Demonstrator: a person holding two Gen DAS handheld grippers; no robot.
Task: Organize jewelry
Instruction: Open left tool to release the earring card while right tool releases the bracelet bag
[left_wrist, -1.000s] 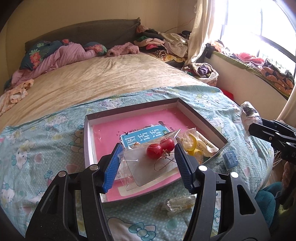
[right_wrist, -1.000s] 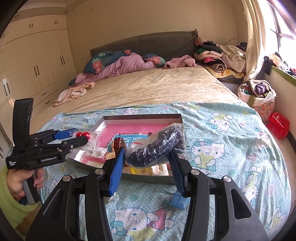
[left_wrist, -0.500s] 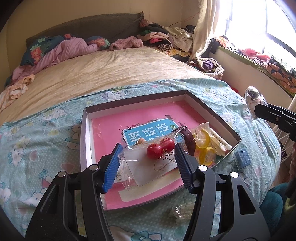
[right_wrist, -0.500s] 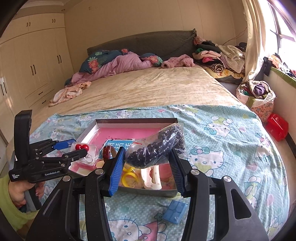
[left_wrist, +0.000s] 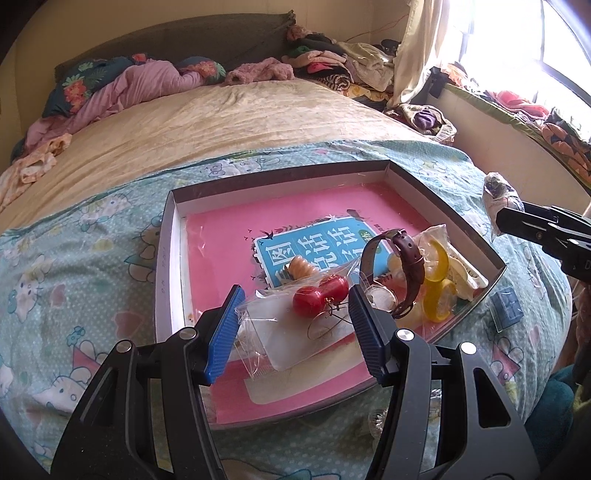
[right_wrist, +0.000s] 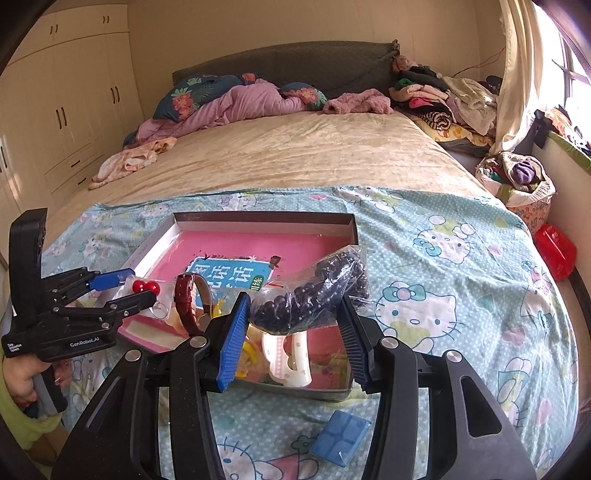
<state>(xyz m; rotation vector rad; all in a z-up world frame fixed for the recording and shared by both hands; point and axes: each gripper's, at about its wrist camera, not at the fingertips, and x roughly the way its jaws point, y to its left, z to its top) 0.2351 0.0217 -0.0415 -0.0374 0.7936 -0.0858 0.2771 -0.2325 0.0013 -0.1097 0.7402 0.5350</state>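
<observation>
The left claw (left_wrist: 293, 325) is clamped on a clear bag (left_wrist: 284, 332) of red ball earrings (left_wrist: 320, 295), held over the tray's (left_wrist: 166, 266) near edge. The right claw (right_wrist: 291, 338) grips a clear bag of dark beads (right_wrist: 314, 295) above the tray's near right corner. In the tray lie a brown watch (left_wrist: 408, 269), yellow rings (left_wrist: 437, 284) and a white hair clip (right_wrist: 288, 356). The tray sits on the bed (right_wrist: 443, 258), near its foot edge; a blue case (right_wrist: 340, 439) lies just beside it.

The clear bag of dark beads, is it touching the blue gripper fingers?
Touching. In the right wrist view the right gripper's blue fingers press both sides of the clear bag of dark beads, holding it above the box.
</observation>
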